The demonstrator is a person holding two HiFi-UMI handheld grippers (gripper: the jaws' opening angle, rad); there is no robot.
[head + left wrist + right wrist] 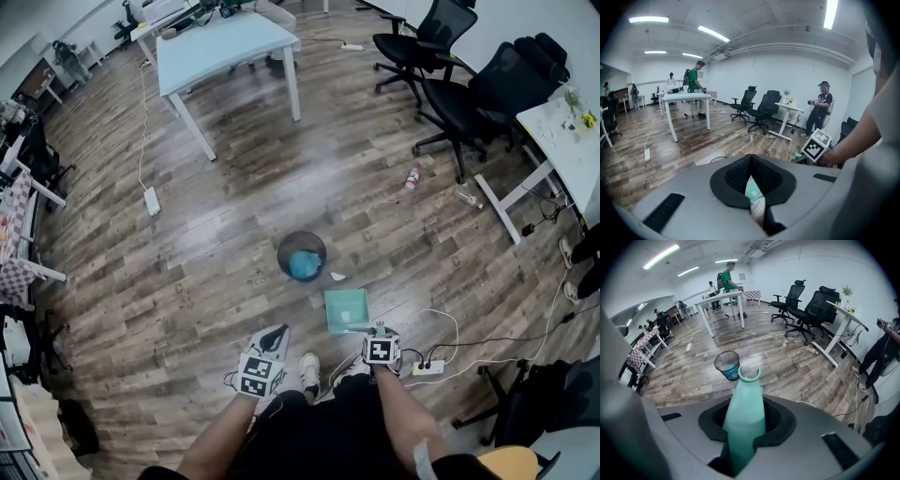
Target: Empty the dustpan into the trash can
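Head view, trash can [281, 253]: a round, dark mesh bin stands upright on the wood floor [187, 281], seen from above with its mouth open.
Head view, in the can: blue contents [303, 265] cover the bottom.
Head view, dustpan [346, 310]: a square teal pan just beside the can on its near right, not touching it. Its hollow faces up and shows plain teal. Whether it rests on the floor or hangs just above it cannot be told.
Head view, dustpan's long axis: the pan end lies toward the can, and the other end runs back toward the person, at the right gripper [380, 336].
Head view, white scrap [337, 277]: lies on the floor between can and dustpan.
Head view, left gripper [275, 336]: held low, left of the dustpan and apart from it.
Left gripper view, claw [751, 164]: the two dark pads meet at their tips, gripping nothing.
Right gripper view, claw [746, 416]: closed partway, pads clamped on the dustpan's teal handle [747, 394].
Right gripper view, handle: runs lengthwise between the jaws, its ringed end past them and pointing toward the can.
Right gripper view, trash can [723, 366]: upright on the floor beyond the handle's tip, with blue contents [731, 375] at the bottom.
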